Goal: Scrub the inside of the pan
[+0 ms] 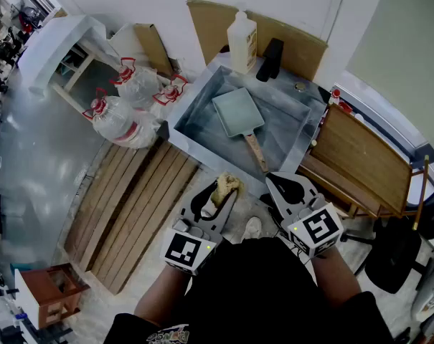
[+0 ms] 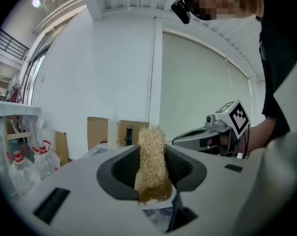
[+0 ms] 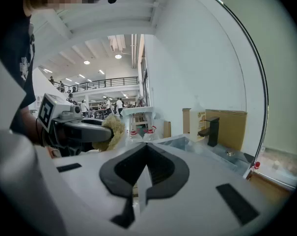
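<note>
A square pale grey-blue pan [image 1: 234, 112] with a wooden handle [image 1: 256, 151] lies inside the grey sink basin [image 1: 195, 124]. My left gripper [image 1: 222, 192] hovers at the sink's near edge, shut on a tan fibrous scrubber [image 1: 227, 185]. In the left gripper view the scrubber [image 2: 151, 163] stands upright, pinched between the dark pads. My right gripper [image 1: 288, 186] is beside it, to the right of the pan's handle, shut with nothing in it. The right gripper view shows its jaws [image 3: 146, 156] closed together, with the scrubber [image 3: 115, 131] off to the left.
A white bottle [image 1: 242, 43] and a black faucet [image 1: 270, 59] stand at the sink's far rim. Bagged plastic water bottles [image 1: 123, 117] lie left of the sink. Wooden slats [image 1: 134, 210] cover the floor at left; a wooden frame [image 1: 360, 160] stands at right.
</note>
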